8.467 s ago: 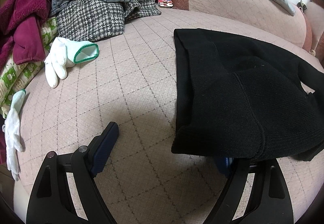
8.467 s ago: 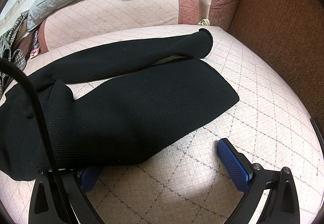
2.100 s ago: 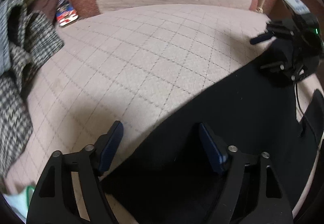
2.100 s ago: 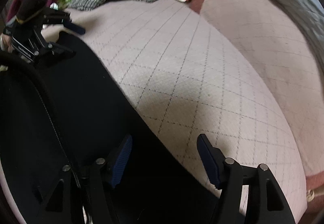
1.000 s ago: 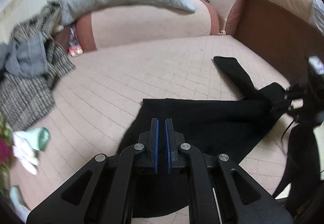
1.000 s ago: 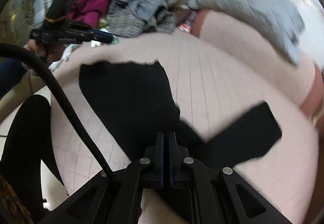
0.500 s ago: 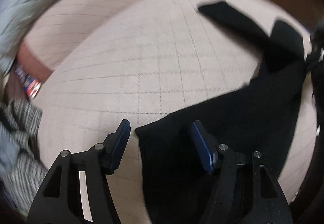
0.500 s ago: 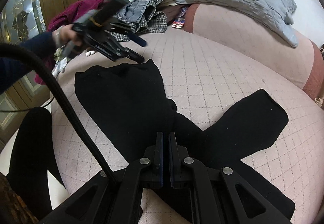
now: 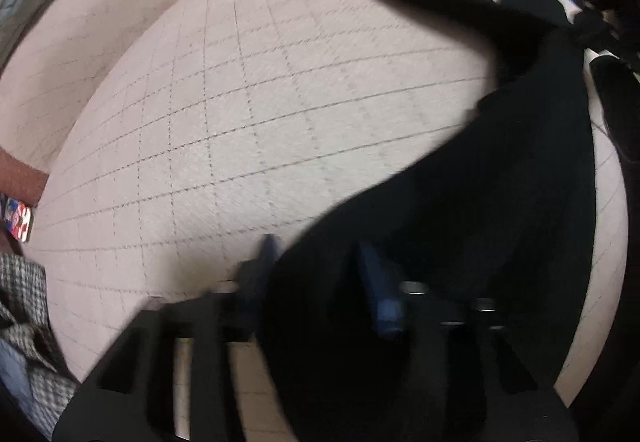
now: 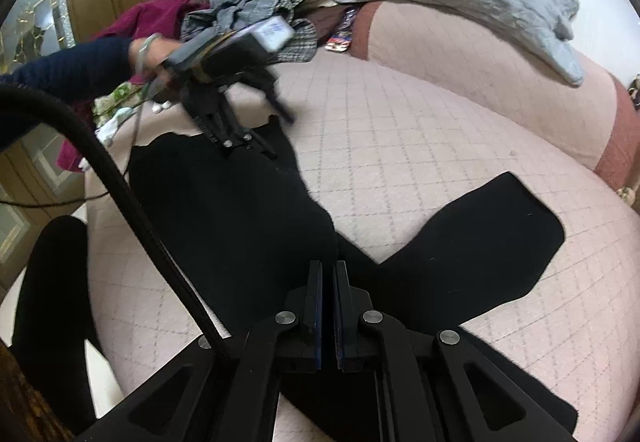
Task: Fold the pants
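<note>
Fingers spread on the left gripper, straddling the waistband corner of the black knit pants at the near left of the pink quilted sofa seat. Rightward, the right gripper presses together at the crotch, apparently pinching fabric. Legs splay far right; left is nearer the waist.

The left gripper has its fingers spread apart, angled downward, blurred. The right gripper has its two fingers pressed nearly together, pointing forward. A dark-sleeved left hand grips the left handle.
</note>
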A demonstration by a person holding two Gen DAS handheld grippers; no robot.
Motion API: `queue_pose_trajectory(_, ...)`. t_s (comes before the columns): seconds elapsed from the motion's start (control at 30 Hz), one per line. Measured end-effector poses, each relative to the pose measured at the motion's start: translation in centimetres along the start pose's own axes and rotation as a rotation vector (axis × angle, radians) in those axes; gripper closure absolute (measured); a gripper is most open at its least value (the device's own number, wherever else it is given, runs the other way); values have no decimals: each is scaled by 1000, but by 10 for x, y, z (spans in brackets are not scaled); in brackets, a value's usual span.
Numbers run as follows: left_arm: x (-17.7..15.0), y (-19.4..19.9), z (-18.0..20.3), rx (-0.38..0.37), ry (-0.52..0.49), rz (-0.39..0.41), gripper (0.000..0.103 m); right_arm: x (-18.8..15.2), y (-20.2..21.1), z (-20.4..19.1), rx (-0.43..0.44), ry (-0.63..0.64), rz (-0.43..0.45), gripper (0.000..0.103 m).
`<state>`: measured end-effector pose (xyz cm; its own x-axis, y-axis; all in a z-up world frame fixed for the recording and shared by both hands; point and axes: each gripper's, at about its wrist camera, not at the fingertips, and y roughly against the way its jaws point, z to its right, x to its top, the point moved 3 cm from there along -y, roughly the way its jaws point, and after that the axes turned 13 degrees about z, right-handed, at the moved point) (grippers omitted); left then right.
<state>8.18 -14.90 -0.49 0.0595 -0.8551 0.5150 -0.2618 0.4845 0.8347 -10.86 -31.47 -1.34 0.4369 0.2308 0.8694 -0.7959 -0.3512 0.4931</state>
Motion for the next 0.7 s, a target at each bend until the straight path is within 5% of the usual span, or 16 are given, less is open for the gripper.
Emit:
queue_pose_trajectory(0.07,0,10,-5,118,11,16,92,8,1,3,-32,-4,28,99)
queue_pose_trajectory(0.23,6,91,-38,385,176,198,93,57,22,9,-83,-30,185,99)
queue_pose_trajectory(0.33,-4,159,-17,526,222,347,93,81,46,-7,-92,7,265,99)
queue_pose_trajectory(0.43,-35,180,23,618,259,370,93,73,59,-37,-77,77,283,99)
queue_pose_trajectory(0.7,-121,154,108,587,477,241,96,-18,17,-105,44,113,57,99)
